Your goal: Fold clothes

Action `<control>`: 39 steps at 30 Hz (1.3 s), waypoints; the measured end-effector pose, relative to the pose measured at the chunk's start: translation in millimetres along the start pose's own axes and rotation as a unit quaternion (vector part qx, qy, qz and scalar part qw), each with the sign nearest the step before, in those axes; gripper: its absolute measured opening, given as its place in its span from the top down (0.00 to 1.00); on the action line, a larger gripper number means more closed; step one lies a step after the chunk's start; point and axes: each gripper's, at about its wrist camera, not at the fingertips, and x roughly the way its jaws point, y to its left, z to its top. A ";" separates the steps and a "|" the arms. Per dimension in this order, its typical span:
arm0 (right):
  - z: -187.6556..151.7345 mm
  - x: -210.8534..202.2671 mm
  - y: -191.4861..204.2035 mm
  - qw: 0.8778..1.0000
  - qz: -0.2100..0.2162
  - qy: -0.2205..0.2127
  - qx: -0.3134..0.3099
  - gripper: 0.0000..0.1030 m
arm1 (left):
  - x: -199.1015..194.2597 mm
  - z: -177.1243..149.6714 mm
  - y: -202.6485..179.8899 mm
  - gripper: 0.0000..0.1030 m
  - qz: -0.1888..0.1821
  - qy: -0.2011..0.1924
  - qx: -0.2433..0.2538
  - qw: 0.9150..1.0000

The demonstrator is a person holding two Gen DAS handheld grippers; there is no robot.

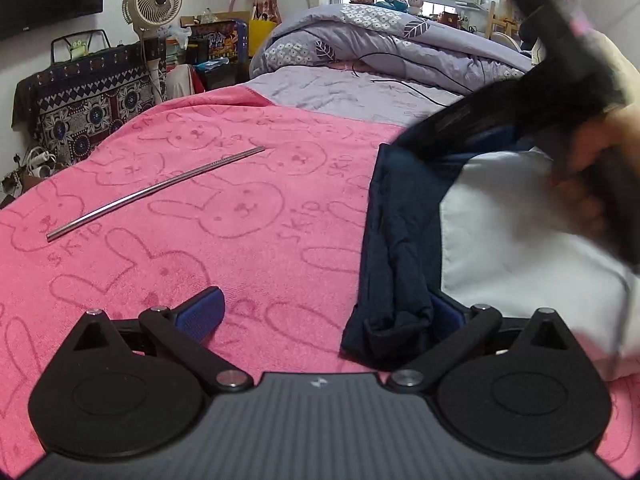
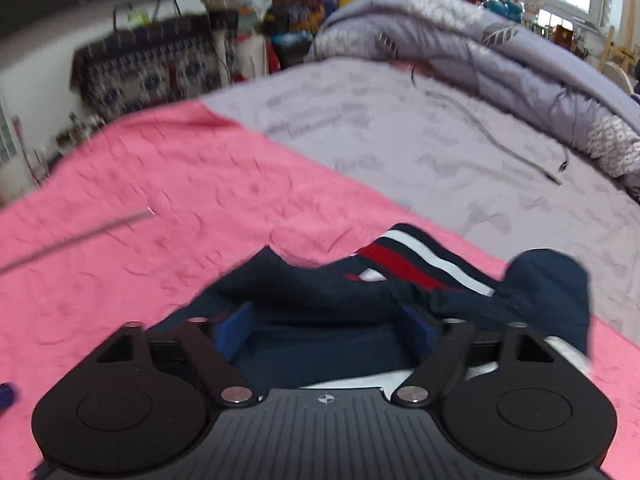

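Here, navy garment (image 2: 320, 292) between spread fingers (image 2: 236, 330).

Right gripper (image 2: 324, 330), black with blue pads: jaws spread wide, no pad pressing cloth. Navy garment with a red-and-white striped band (image 2: 320, 304), rumpled, lying under and between the fingers on the pink textured towel (image 2: 160, 200). Thin silver metal rod (image 2: 80, 236), resting on the towel at left, well apart from the garment. Lilac bedsheet (image 2: 400, 140) beyond the towel. Bunched lilac patterned duvet (image 2: 500, 64) at the far side.
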 end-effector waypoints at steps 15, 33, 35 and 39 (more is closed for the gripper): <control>-97.7 -146.8 -13.5 0.999 0.029 0.018 -0.006 0.06 | -2.9 6.0 13.2 0.00 -0.028 0.031 -0.009 0.999; -205.0 -195.8 -27.5 0.999 0.039 -0.001 0.017 0.00 | -78.1 11.7 -12.1 0.02 -0.052 0.002 0.139 0.989; -207.5 -179.4 -22.6 0.999 0.031 0.013 -0.003 0.00 | -72.6 6.2 -31.4 0.02 -0.061 0.022 0.174 0.983; -212.3 -177.4 -28.1 0.997 0.067 -0.006 0.038 0.00 | -56.3 -4.4 -49.7 0.00 -0.102 0.094 0.176 0.975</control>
